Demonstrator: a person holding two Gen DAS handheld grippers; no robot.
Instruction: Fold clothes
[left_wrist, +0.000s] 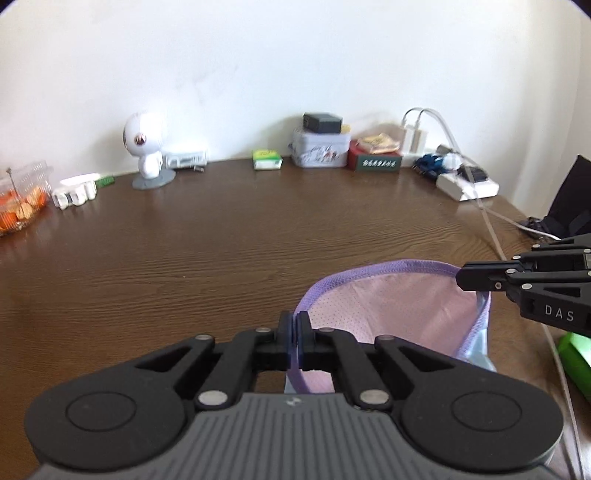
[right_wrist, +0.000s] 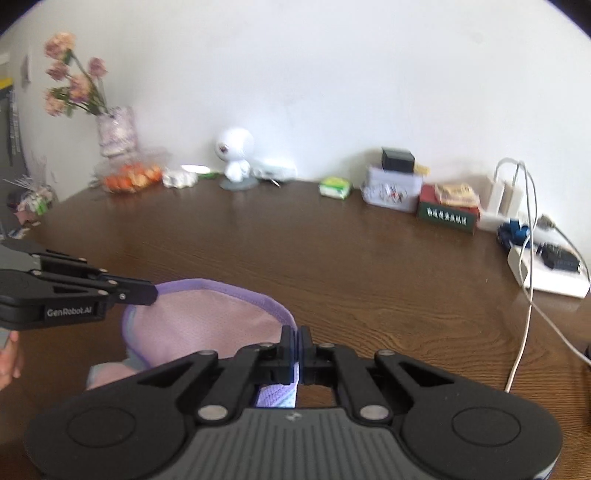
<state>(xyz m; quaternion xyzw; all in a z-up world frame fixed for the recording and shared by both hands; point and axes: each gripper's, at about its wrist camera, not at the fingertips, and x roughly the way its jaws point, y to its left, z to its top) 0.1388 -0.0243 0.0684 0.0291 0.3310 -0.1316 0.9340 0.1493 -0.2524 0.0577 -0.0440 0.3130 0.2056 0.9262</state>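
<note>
**Both grippers clamped on the garment's purple trim**

Left wrist view. The left gripper (left_wrist: 294, 338) sits at the 6 o'clock edge of the frame. Its jaws are pressed together on the purple trim of the pink garment (left_wrist: 399, 314), with the fabric edge passing between the pads. The garment lies at 4 o'clock, raised off the brown wooden table (left_wrist: 221, 240), its banded rim arching from the left gripper across to the right gripper (left_wrist: 460, 278). The right gripper enters from the 3 o'clock edge with its fingertips drawn together on the rim's far end. Along the wall stand a white figurine (left_wrist: 146, 147) at 10 o'clock, a printed tin (left_wrist: 320, 147) at 12 o'clock and a white power strip (left_wrist: 467, 184) at 2 o'clock.

Right wrist view. The right gripper (right_wrist: 295, 345) occupies 6 o'clock, jaws clamped tight on the purple trim, which runs down between the pads. The pink garment (right_wrist: 199, 321) hangs at 8 o'clock, spanning to the left gripper (right_wrist: 153, 293), which enters from 9 o'clock with its tips closed on the rim. A vase of flowers (right_wrist: 114, 129) stands at 10 o'clock. The table (right_wrist: 369, 277) fills the centre.
</note>
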